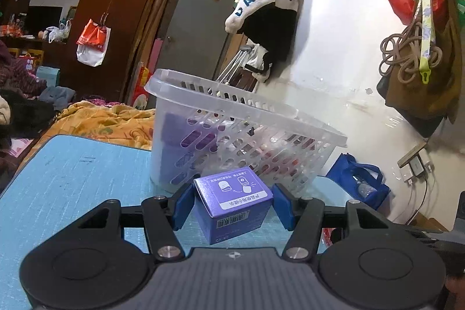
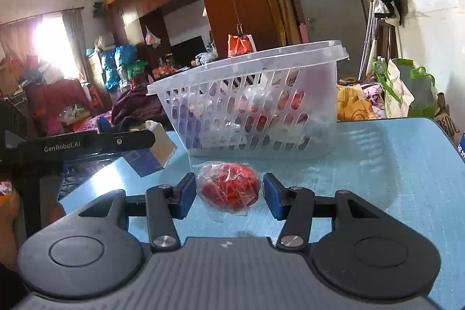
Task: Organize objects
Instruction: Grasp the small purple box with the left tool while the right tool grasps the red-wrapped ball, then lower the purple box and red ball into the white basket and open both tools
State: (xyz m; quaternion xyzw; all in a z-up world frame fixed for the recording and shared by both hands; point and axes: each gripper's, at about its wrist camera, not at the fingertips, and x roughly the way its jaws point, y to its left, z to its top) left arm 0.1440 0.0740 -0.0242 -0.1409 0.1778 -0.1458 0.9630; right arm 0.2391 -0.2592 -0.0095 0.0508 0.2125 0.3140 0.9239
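A clear plastic basket [image 1: 290, 118] stands on the blue table [image 1: 72, 164] with purple, red and white items inside. My left gripper [image 1: 232, 202] is shut on a purple box [image 1: 232, 202], held tilted above the table just in front of the basket. In the right wrist view the basket [image 2: 247, 63] stands ahead. My right gripper [image 2: 229, 191] has its blue pads on either side of a red item in a clear wrapper [image 2: 228, 188] that lies on the table [image 2: 377, 164]; a small gap shows at the right pad. The left gripper with its box [image 2: 145, 156] shows at left.
A bed with an orange blanket [image 1: 110, 121] lies beyond the table's far edge. Clothes and bags hang on the white wall [image 1: 348, 63] at right. A blue bag [image 1: 357, 182] sits on the floor beside the table. Wardrobes and clutter fill the room behind.
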